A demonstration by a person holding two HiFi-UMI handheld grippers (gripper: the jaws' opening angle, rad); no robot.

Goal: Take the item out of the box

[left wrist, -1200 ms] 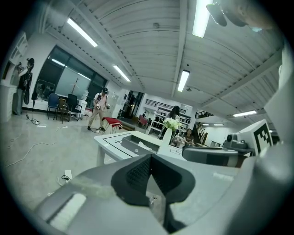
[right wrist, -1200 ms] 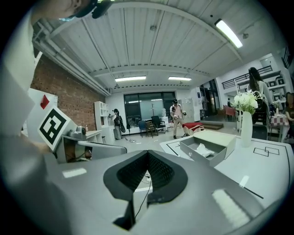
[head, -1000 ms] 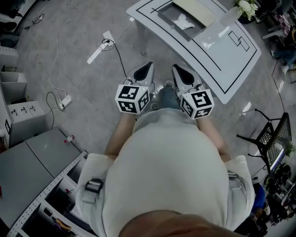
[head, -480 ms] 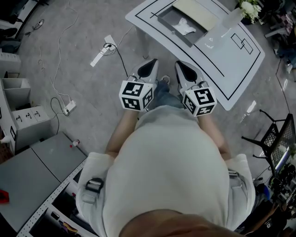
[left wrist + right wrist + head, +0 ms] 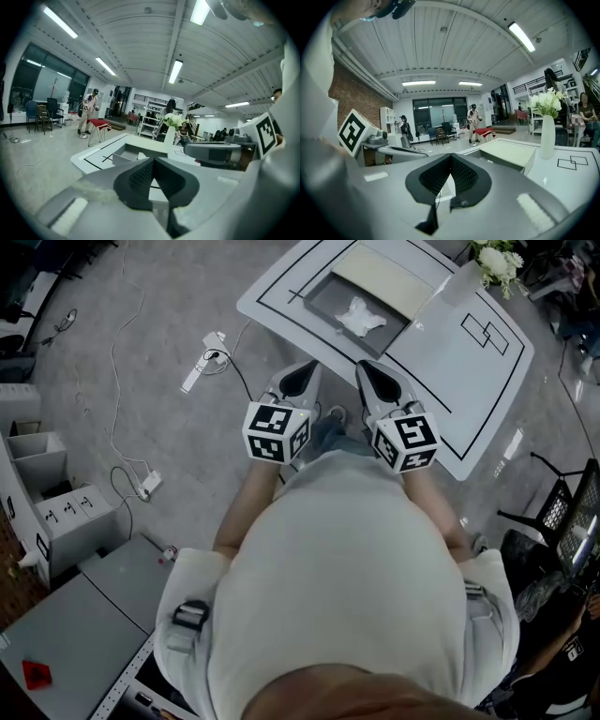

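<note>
Well, we are holding the left tongs [image 5: 301, 371] and right tongs [image 5: 366, 371] pressed together and empty, short of the table [image 5: 469, 367]. The white item [image 5: 359, 317] is lying in the open box [image 5: 326, 298], upper middle of the frame. Reaching in unopened, we are risking shoving it or tipping the vase [image 5: 462, 282].

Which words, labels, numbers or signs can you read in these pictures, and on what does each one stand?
No words, brands or numbers can be read.
Cube on left gripper, cube on right gripper: black-and-white square markers, no letters.
Table: drawn black outlines only, no text.
Red thing, lower left: a dark mark, too small to read.
</note>
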